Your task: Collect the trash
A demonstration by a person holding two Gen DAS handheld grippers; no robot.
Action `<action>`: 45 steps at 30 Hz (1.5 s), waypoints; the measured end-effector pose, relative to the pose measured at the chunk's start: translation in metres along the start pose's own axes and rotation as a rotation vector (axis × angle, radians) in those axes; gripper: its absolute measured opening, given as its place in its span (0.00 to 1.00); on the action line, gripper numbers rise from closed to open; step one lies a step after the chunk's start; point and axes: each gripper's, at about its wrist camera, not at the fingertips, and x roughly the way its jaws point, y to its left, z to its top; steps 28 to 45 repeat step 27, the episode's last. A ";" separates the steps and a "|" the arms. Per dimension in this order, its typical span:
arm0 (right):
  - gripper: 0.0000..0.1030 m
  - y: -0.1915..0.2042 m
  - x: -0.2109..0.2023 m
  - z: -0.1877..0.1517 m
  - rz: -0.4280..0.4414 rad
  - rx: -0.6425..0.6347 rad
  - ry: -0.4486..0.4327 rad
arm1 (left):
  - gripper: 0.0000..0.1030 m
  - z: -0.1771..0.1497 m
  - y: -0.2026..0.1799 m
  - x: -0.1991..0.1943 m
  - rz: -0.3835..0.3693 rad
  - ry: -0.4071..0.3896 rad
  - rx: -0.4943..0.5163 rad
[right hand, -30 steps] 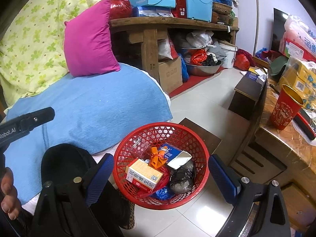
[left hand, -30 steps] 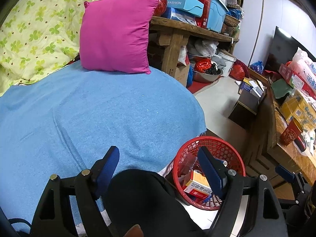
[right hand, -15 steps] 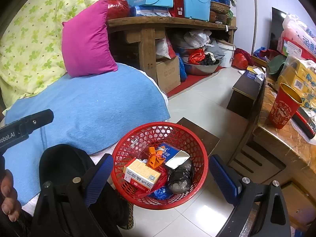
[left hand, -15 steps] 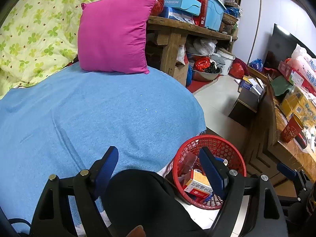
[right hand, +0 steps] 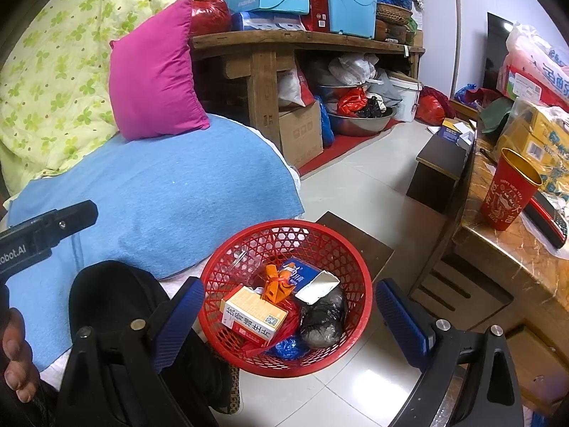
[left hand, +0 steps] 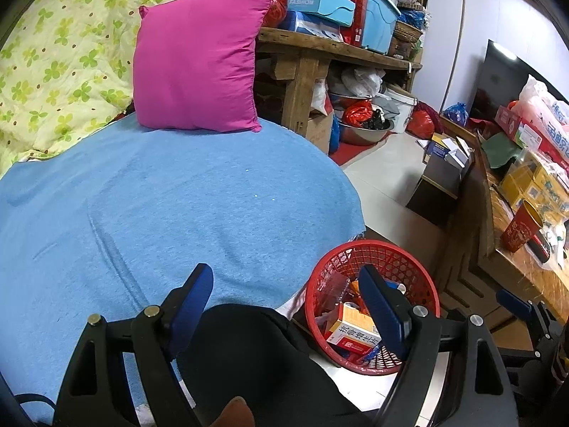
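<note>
While both the left gripper [left hand: 284, 291] and right gripper [right hand: 290, 302] hung wide apart and empty, the red basket [right hand: 359, 270] sat on the floor at six o'clock; its carton [right hand: 254, 315] looked light, crushable, best pinched across its flat faces.

- Bed [left hand: 177, 195], blue cover: pink pillow [left hand: 199, 60] at its far end.
- Tiled floor [right hand: 355, 185]: red basket [right hand: 284, 299] of trash beside the bed.
- Table [right hand: 505, 242]: red cup [right hand: 510, 192].
</note>
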 end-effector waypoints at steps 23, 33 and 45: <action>0.96 -0.005 0.002 -0.002 -0.010 0.016 0.006 | 0.85 -0.002 -0.009 0.002 -0.033 0.001 0.038; 0.96 -0.005 0.002 -0.002 -0.010 0.016 0.007 | 0.85 -0.003 -0.011 0.001 -0.037 -0.005 0.046; 0.96 -0.005 0.002 -0.002 -0.010 0.016 0.007 | 0.85 -0.003 -0.011 0.001 -0.037 -0.005 0.046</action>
